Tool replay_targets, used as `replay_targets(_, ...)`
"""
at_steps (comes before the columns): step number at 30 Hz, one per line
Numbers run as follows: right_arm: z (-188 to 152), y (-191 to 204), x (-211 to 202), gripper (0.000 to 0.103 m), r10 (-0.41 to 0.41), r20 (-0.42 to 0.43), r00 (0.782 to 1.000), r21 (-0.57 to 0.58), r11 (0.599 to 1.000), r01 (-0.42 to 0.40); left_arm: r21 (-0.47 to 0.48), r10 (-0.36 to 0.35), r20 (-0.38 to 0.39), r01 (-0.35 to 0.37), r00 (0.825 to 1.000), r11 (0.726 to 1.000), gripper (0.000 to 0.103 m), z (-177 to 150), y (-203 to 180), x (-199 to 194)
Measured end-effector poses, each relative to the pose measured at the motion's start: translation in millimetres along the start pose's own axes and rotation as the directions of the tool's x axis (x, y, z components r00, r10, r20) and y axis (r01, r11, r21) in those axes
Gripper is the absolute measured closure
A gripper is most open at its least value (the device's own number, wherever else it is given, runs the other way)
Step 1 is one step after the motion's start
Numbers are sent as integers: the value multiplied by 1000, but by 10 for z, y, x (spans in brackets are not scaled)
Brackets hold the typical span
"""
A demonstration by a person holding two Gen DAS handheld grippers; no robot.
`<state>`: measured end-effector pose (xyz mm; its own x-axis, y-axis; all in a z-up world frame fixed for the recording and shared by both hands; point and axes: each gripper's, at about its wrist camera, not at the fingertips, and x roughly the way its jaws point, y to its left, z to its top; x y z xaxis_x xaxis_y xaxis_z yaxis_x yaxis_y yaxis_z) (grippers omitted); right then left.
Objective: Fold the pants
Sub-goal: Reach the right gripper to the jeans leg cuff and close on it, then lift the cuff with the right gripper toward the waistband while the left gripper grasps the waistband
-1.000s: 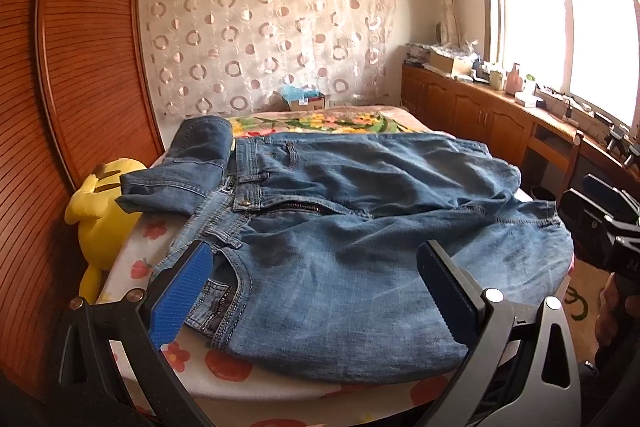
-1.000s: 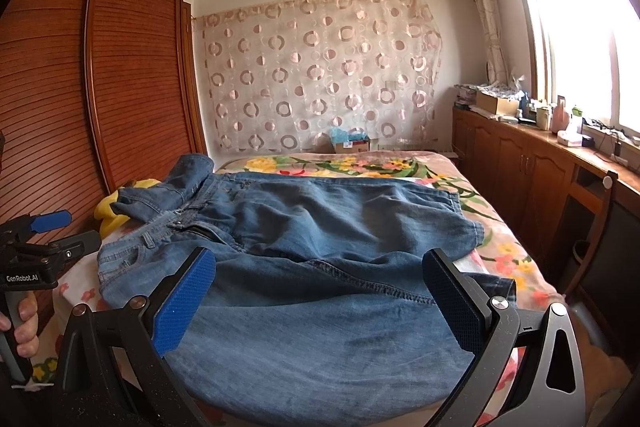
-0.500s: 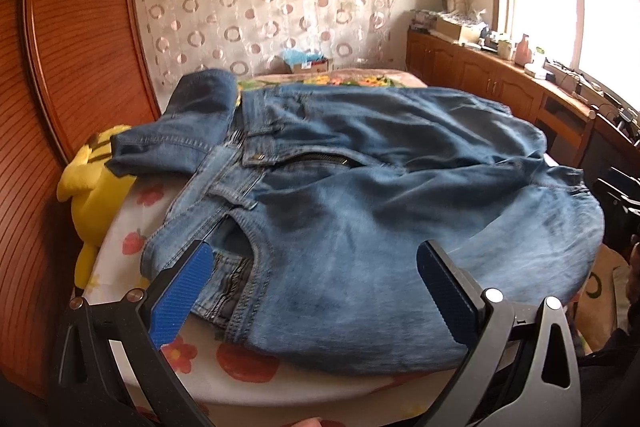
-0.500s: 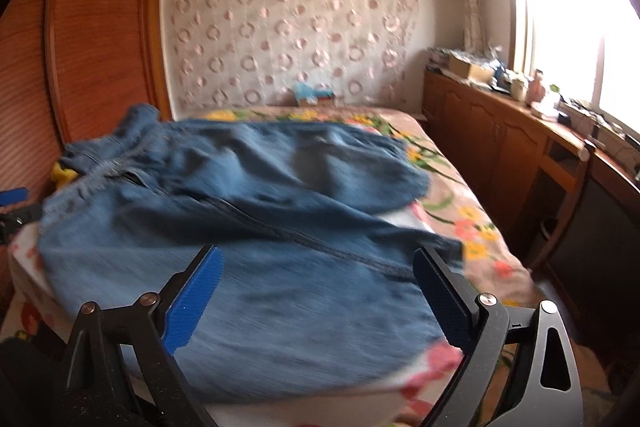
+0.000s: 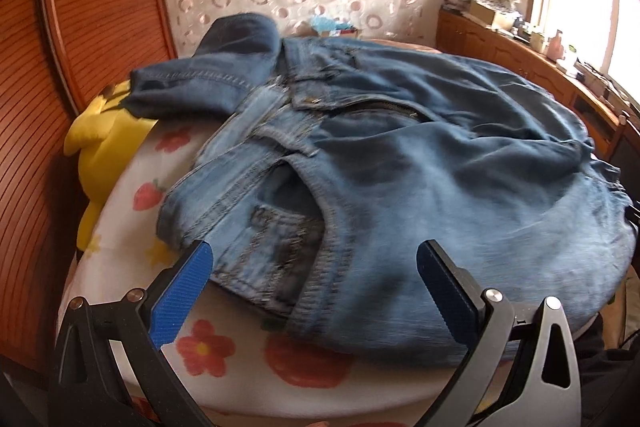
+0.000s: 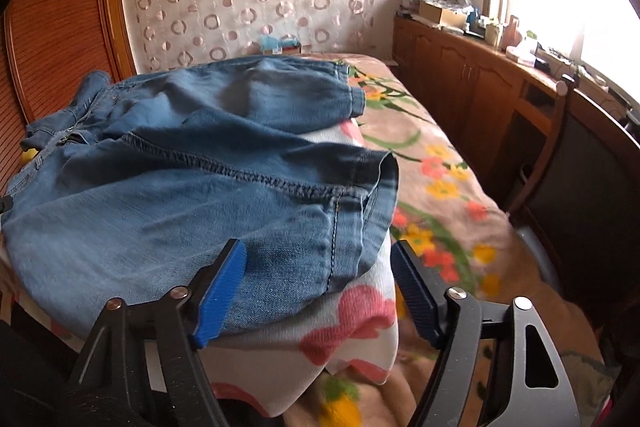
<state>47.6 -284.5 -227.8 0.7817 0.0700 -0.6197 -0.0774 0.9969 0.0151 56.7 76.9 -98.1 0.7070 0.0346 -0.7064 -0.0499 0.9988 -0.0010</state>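
Over the near edge of the bed (image 6: 440, 163), swung across to the hem corner of the jeans (image 6: 180, 195) spread there, right gripper (image 6: 318, 285) narrowed yet gripping nothing, left gripper (image 5: 312, 283) dipped wide open toward the waistband pocket, first fold seemingly imminent.

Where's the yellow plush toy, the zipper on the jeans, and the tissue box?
yellow plush toy (image 5: 108, 143): left wrist view, its body.
jeans zipper (image 5: 384, 105): left wrist view, open fly teeth.
tissue box (image 6: 280, 45): right wrist view, its top.
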Motion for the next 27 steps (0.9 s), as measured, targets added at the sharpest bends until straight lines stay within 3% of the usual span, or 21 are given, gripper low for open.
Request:
replay_targets(6,48,56,-86,50,28,-10,1000,-13,1000,-28,-46,35,-14,-36,999,998,1,-38,272,41)
replay_targets(10,69,111,-152,54,37,-21,999,-27,999,-37,-67,52,-15,-53,999,996,1,-35,425,50)
replay_targets(15,89,149,-184,81,87,-18,996,-45,995,-88,-104,28,-10,-29,1000,994,5,-42,606,65)
replay_targets(20,146,219,-348,84,111,7,994,-58,992,-111,-133,9,2,-9,1000,991,18,-46,713,94)
replay_targets(27,444,200,-516,87,174,121,977,-115,980,-160,-178,-17,-1,17,1000,984,32,-22,860,189)
